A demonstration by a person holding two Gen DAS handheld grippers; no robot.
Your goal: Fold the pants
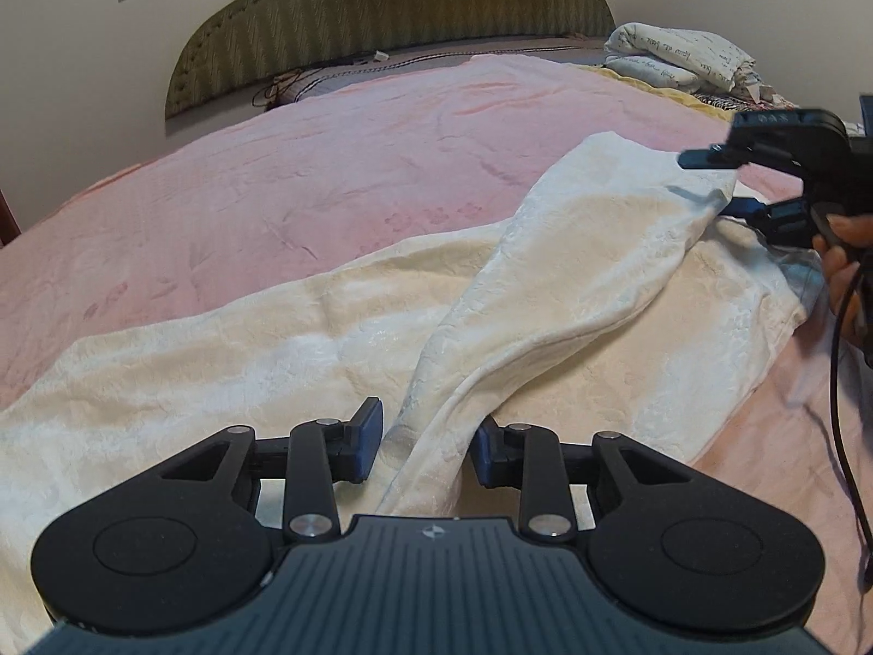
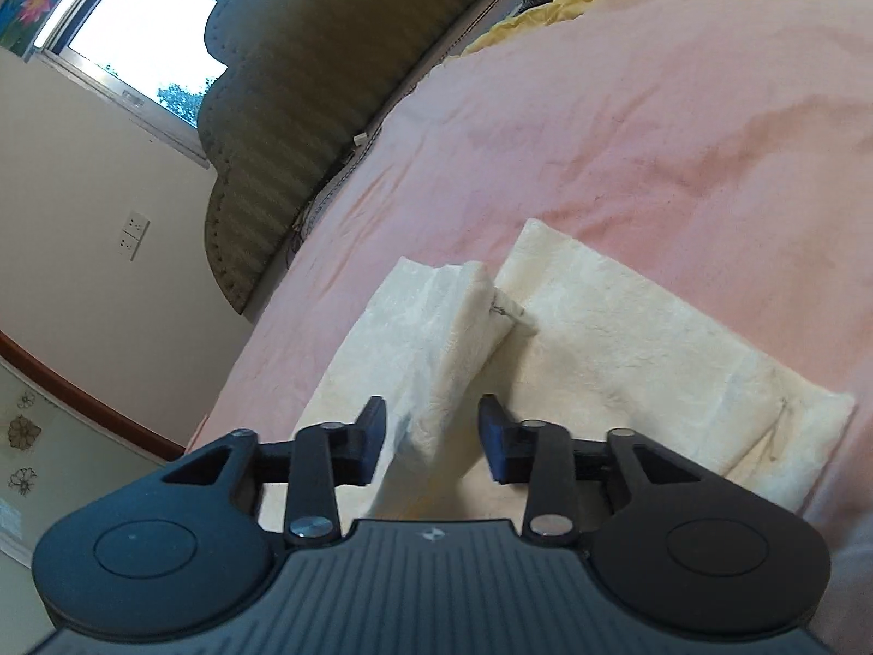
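Cream pants (image 1: pixel 573 273) lie across the pink bedspread (image 1: pixel 327 164), one leg folded diagonally over the other. In the left wrist view my left gripper (image 1: pixel 425 447) is shut on a thick bunched fold of that upper leg near the bottom of the frame. At the right edge my right gripper (image 1: pixel 715 183) is held in a person's hand (image 1: pixel 843 251), its jaws apart around the leg's hem. In the right wrist view the pants (image 2: pixel 627 338) lie folded, and a raised fold of cloth stands between the right gripper (image 2: pixel 431 436) fingers without the pads pressing on it.
A padded olive headboard (image 1: pixel 382 5) stands at the far end of the bed. Folded printed bedding (image 1: pixel 682 57) sits at the far right corner on a yellow cover (image 2: pixel 545 5). A black cable (image 1: pixel 843 382) hangs from the right gripper. A window (image 2: pixel 142 27) is on the wall.
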